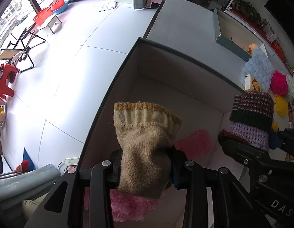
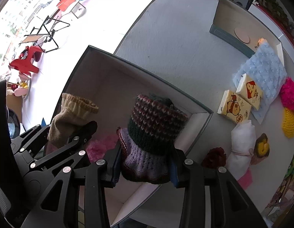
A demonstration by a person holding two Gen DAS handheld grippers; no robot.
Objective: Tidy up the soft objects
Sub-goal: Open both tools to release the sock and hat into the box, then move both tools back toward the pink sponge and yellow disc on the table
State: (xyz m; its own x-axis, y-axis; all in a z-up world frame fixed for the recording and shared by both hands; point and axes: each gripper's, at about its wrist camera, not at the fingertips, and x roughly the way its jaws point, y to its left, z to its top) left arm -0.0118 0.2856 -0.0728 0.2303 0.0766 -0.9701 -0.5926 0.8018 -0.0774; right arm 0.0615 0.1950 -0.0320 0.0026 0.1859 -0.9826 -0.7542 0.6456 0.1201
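Observation:
My left gripper point(image 1: 146, 169) is shut on a beige knitted sock point(image 1: 145, 146) with a cream and mustard cuff, held above the open grey-rimmed cardboard box point(image 1: 166, 72). My right gripper point(image 2: 145, 168) is shut on a striped purple, green and maroon knitted sock point(image 2: 152, 134), also above the box point(image 2: 128, 72). The right gripper and its striped sock show in the left wrist view point(image 1: 251, 121), and the beige sock shows in the right wrist view point(image 2: 71, 114). Pink fluffy items point(image 1: 128, 205) and a pink pad point(image 1: 194, 146) lie inside the box.
On the white table point(image 2: 175, 28) lie a blue fluffy cloth point(image 2: 264, 70), two tissue packs point(image 2: 240, 102), magenta point(image 2: 290, 95) and yellow point(image 2: 289, 123) pompoms, a white bundle point(image 2: 242, 144), a dark red flower point(image 2: 214, 156) and a shallow box lid point(image 2: 232, 28). Floor with chairs and basins lies left.

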